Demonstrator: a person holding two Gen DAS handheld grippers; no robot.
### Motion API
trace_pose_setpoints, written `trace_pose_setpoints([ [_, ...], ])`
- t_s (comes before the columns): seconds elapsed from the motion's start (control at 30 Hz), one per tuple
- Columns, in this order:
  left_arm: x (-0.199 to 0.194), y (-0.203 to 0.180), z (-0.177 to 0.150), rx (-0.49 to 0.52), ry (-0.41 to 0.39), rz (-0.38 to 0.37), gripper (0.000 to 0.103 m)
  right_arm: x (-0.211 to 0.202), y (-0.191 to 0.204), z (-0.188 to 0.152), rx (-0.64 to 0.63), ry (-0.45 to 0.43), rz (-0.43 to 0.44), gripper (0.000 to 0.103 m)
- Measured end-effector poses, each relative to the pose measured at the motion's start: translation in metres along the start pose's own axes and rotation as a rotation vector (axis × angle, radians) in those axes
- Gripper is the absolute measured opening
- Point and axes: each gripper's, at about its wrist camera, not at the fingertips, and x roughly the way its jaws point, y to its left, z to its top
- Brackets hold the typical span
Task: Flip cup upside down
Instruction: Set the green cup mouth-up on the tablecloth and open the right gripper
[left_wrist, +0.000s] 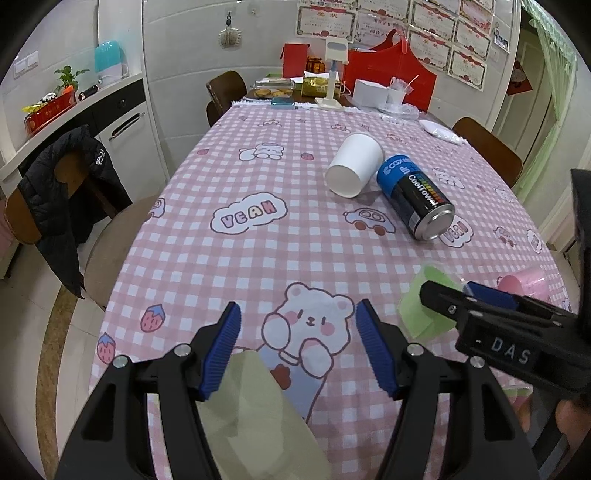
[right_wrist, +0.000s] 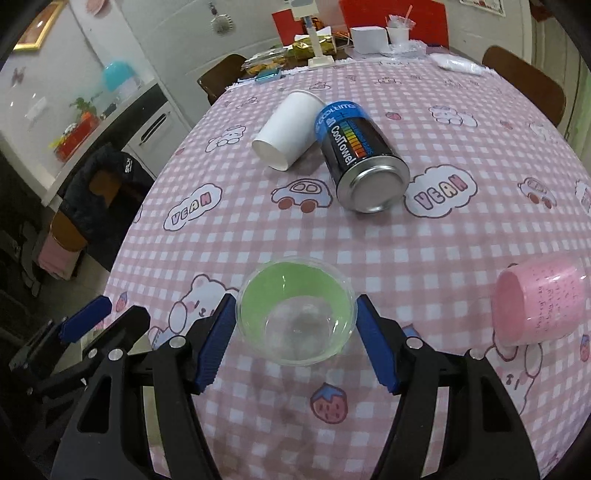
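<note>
A clear green-tinted plastic cup (right_wrist: 297, 310) stands upright, mouth up, on the pink checked tablecloth (right_wrist: 424, 254). My right gripper (right_wrist: 296, 343) is open, with the cup between its blue pads, which stand just outside the rim. In the left wrist view the cup (left_wrist: 424, 308) is partly hidden behind the right gripper (left_wrist: 476, 295). My left gripper (left_wrist: 297, 349) is open and empty over the bear print, to the left of the cup. A pale beige cup-like thing (left_wrist: 255, 413) lies under the left gripper.
A white paper cup (right_wrist: 286, 129) and a blue-black can (right_wrist: 364, 162) lie on their sides mid-table. A pink cup (right_wrist: 535, 306) lies on its side at the right. Boxes, food and a stand crowd the far end (left_wrist: 332, 85). A chair with a black jacket (left_wrist: 70, 199) stands left.
</note>
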Motion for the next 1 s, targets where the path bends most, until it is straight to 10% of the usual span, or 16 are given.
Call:
trace_pose_setpoints([
  [0.37, -0.015, -0.001, -0.005, 0.001, -0.016, 0.021, 0.064, -0.004, 0.002, -0.009, 0.007, 0.023, 0.024, 0.075],
  [1.0, -0.11, -0.02, -0.03, 0.02, -0.2, 0.025, 0.071, -0.112, -0.001, -0.047, -0.031, -0.201, 0.04, 0.084],
])
